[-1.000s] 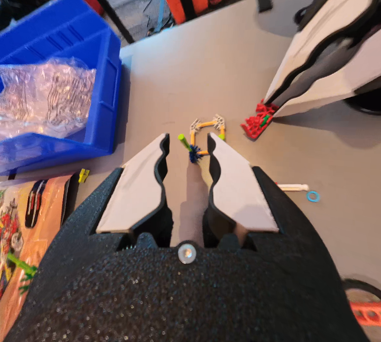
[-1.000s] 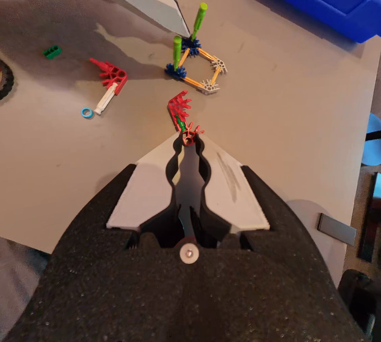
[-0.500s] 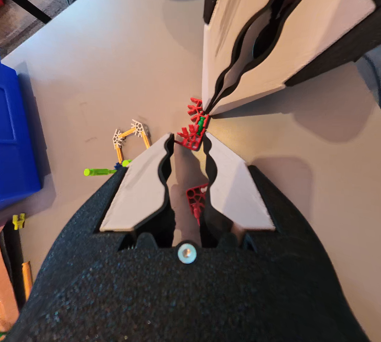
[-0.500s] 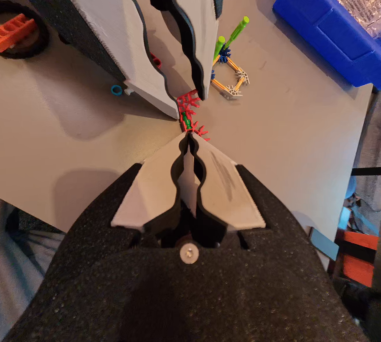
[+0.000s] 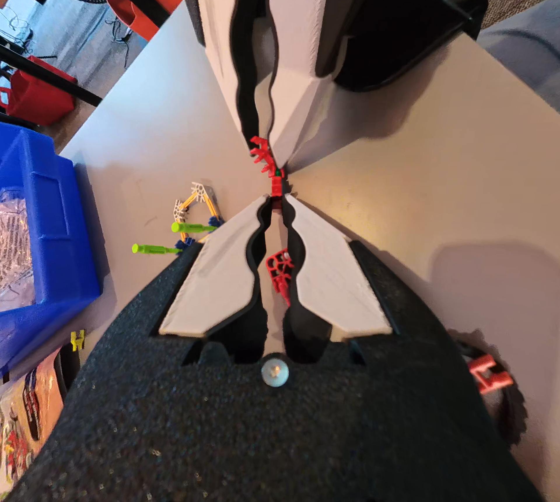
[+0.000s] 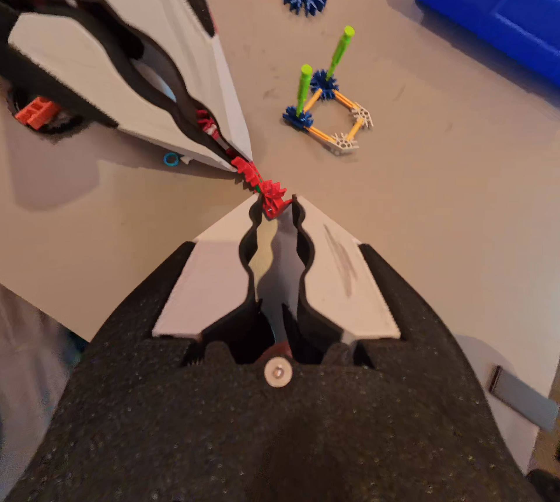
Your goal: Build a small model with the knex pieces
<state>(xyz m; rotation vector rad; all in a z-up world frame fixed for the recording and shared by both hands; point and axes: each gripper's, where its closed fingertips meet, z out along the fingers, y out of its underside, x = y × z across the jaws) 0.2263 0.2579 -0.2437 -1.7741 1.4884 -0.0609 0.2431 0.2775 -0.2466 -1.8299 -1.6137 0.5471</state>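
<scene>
Both grippers, left and right, pinch one red connector piece above the table (best held steady, ends aligned).

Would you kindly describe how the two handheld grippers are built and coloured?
Both match: the left gripper and right gripper have rough, speckled black bodies, a silver screw at the centre, and two pale grey wedge fingers with wavy black inner pads. No cables show.

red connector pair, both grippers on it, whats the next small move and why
Probably push the two ends gently together: the left gripper and right gripper each pinch one end of the red connector pair, held above the table, with green rod showing between.
</scene>
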